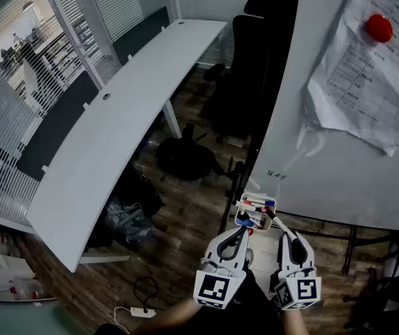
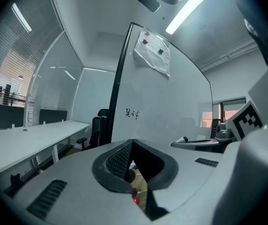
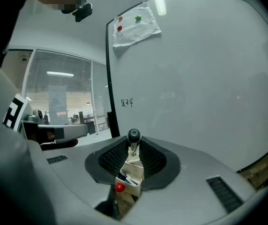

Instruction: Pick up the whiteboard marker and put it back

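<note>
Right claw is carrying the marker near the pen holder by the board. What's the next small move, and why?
Probably ease the right claw slightly forward and down to bring the whiteboard marker over the white holder. The claw is shut on the marker, whose capped end sits close above the holder but not yet inside it.

- Whiteboard marker (image 3: pixel 133 136): only its dark end shows; the barrel is hidden between the jaws of the right gripper (image 3: pixel 133 146).
- Writing (image 1: pixel 277 175) on the whiteboard (image 1: pixel 339 180): too small to read.
- Paper sheet (image 1: pixel 363 75): cut off by the head view's top and right edges.
- Tray (image 3: pixel 128 187): contents too small to identify.
</note>
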`<state>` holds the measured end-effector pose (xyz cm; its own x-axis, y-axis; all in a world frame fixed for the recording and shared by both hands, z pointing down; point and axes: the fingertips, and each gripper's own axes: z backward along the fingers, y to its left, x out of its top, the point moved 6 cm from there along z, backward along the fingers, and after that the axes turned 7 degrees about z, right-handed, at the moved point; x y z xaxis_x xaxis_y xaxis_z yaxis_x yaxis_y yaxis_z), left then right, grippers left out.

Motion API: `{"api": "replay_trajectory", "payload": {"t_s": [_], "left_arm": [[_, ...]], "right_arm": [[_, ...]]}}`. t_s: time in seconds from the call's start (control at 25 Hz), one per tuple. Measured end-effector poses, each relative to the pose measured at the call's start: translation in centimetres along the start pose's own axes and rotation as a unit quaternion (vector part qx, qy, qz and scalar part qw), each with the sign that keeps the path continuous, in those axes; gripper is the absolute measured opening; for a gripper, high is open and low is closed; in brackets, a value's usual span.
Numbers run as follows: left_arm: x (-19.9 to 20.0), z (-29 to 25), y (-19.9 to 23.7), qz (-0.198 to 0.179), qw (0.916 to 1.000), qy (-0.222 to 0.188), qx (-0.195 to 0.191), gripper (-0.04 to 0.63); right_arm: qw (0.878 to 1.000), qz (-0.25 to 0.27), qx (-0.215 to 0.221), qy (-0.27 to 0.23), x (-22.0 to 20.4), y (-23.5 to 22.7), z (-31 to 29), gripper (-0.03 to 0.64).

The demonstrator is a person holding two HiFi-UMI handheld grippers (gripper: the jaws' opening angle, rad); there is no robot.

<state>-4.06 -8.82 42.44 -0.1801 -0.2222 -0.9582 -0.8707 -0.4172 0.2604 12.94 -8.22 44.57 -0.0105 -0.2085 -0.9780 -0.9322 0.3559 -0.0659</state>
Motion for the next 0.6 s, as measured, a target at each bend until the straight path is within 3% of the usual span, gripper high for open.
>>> {"api": "replay_trajectory", "payload": {"t_s": [0.4, 0.6], "left_arm": [[-1.2, -1.6, 0.3, -0.009, 0.9997, 0.022, -0.004, 0.006], [-1.4, -2.1, 0.7, 0.007, 0.9998, 0.017, 0.006, 0.006]], "right_arm": [[1.000, -0.027, 0.008, 0.003, -0.9, -0.3, -1.4, 0.081], [0.999, -0.030, 0.016, 0.015, -1.7, -0.5, -2.0, 0.081]]}}
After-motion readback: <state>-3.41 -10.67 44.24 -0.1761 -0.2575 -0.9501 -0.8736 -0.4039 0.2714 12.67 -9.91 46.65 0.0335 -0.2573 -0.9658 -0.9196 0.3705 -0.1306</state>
